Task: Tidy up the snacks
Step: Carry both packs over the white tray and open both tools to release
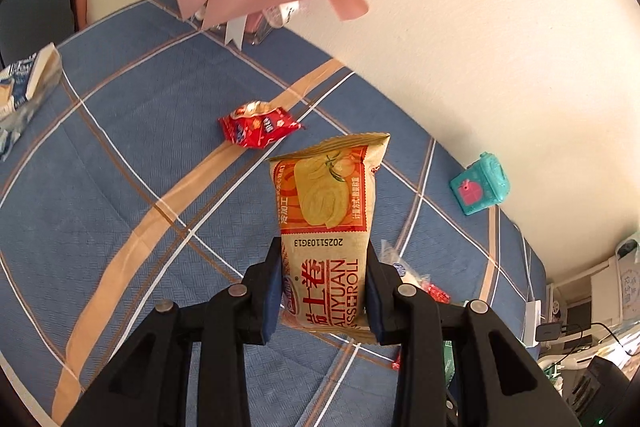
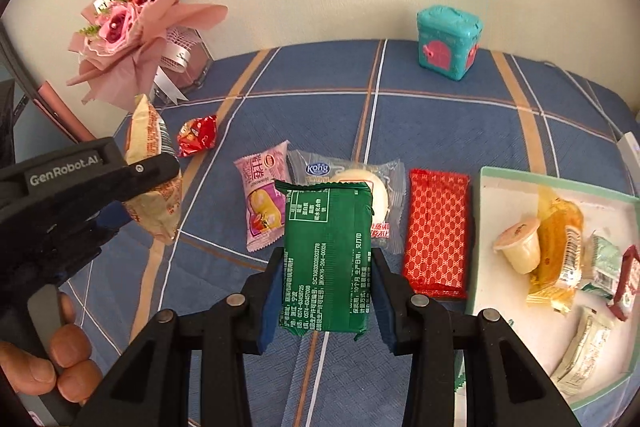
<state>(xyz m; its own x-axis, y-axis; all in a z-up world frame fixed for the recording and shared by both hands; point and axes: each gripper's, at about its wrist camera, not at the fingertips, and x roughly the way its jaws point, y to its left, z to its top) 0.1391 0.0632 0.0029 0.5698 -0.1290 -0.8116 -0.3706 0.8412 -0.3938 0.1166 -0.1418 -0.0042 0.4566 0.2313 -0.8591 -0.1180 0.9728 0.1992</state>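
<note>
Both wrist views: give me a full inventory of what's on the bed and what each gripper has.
swiss roll pack: one, tan-orange, in left gripper
green snack pack: one, in right gripper
small red packet: one, on blanket near bouquet
pink roll pack: one, mid-blanket
clear Kong cake pack: one, beside pink pack
red patterned pack: one, left of tray
tray: one, pale green rim, holding several snacks
teal toy box: one, by wall
bouquet: one, pink
blue-white box: one, left edge
left gripper: shut
right gripper: shut
hand: one, on left gripper
</note>
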